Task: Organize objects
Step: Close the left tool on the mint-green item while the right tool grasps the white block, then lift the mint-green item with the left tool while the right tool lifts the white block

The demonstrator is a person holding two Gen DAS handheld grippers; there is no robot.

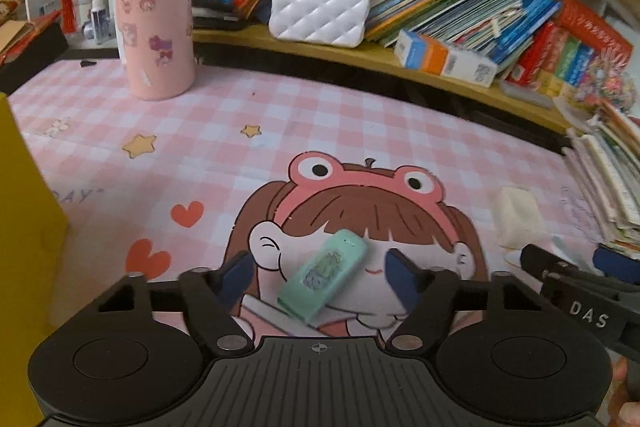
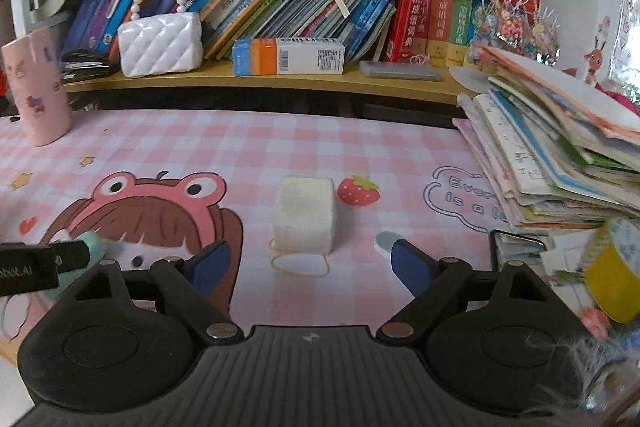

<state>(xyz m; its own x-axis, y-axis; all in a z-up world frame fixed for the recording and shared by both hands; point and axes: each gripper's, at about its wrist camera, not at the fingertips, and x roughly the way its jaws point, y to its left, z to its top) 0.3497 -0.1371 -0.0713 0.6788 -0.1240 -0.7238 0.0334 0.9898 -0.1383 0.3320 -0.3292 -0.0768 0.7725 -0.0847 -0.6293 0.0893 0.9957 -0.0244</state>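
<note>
Left fingers (image 1: pixel 248 277): standing apart, flanking the mint-green case (image 1: pixel 323 279) without touching it.
Right fingers (image 2: pixel 212 263): standing wide apart, holding nothing; white block (image 2: pixel 305 215) lying just ahead.
Case location: lying tilted on the worktop (image 1: pixel 360 123), over the cartoon print.
Step in hand: approaching for pickup.
Next move: probably lowering, then closing squarely across the case's narrow sides.

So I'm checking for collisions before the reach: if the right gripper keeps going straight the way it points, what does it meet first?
Most likely the white block on the pink checked mat, centred ahead of the right gripper, whose fingers stand open and apart from it. A rubber band lies just before it; depth is uncertain.
</note>
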